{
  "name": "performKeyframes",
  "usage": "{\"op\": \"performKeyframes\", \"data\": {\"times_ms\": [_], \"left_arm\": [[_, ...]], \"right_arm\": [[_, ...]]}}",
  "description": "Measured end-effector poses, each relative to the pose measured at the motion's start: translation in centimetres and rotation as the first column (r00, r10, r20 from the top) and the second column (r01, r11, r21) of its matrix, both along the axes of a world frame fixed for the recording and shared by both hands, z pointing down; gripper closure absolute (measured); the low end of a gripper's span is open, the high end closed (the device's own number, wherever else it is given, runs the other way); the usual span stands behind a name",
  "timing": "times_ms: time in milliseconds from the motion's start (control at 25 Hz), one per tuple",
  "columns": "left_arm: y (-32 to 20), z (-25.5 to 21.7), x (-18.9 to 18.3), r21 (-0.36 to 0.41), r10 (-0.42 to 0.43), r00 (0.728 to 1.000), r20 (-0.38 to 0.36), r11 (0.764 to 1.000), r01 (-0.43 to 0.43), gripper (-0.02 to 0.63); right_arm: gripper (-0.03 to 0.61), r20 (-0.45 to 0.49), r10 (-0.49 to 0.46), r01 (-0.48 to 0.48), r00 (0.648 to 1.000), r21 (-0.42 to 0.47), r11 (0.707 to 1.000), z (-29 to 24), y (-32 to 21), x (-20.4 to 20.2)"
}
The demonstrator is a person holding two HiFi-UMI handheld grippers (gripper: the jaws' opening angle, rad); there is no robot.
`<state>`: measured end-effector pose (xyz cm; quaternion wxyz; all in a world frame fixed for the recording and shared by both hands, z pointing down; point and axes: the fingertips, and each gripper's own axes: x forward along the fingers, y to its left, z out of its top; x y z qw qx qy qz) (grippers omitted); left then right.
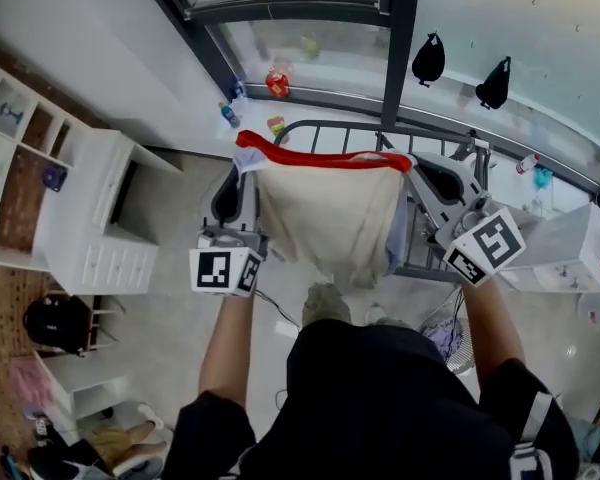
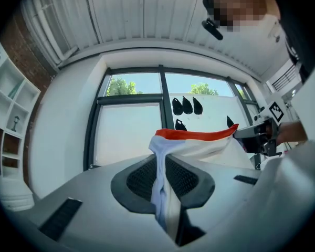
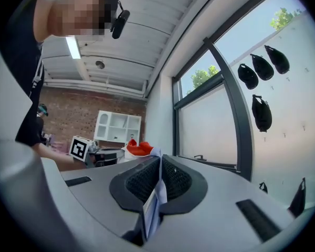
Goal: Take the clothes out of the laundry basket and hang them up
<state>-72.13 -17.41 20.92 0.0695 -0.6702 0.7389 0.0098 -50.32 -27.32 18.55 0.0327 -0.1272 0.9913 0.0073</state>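
A cream garment with a red band (image 1: 325, 213) hangs stretched between my two grippers, held up in front of the window. My left gripper (image 1: 238, 190) is shut on its left corner, and the pale cloth (image 2: 165, 193) runs down between the jaws in the left gripper view. My right gripper (image 1: 432, 180) is shut on the right corner, with a thin fold of the garment (image 3: 153, 201) pinched between its pads. The red band (image 2: 195, 135) spans straight across to the other gripper. A metal drying rack (image 1: 420, 258) stands below and behind the garment.
A white shelf unit (image 1: 85, 218) stands at the left by the brick wall. Black pouches (image 1: 430, 58) hang on the window glass. Bottles and small items (image 1: 277, 83) sit along the window sill. White boxes (image 1: 570, 253) lie at the right. My feet (image 1: 327, 303) show below the garment.
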Motion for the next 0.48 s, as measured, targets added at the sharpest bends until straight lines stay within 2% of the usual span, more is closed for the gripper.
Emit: {"op": "performKeyframes", "data": {"times_ms": [120,280,360,480], "left_arm": [[-4.2,1.4,-2.0,0.005,0.096,0.995,-0.039,0.995,-0.096,0.565],[-10.3,4.1,-3.2,-0.022,0.223,0.972,-0.079,0.974,-0.226,0.565],[-13.0,6.0,-3.4,-0.056,0.281,0.952,-0.124,0.956,-0.289,0.565],[-15.9,8.9,-4.3,-0.110,0.324,0.932,-0.164,0.933,-0.344,0.565]], "right_arm": [[0.571,-0.009,0.087,-0.087,0.996,-0.019,0.996,0.9,-3.7,-1.6],[0.571,0.016,0.188,-0.184,0.982,-0.135,0.974,3.9,-9.0,-2.6],[0.571,-0.017,0.235,-0.235,0.972,-0.160,0.959,5.5,-11.1,-2.8],[0.571,-0.100,0.286,-0.298,0.953,-0.145,0.943,8.1,-13.4,-3.5]]}}
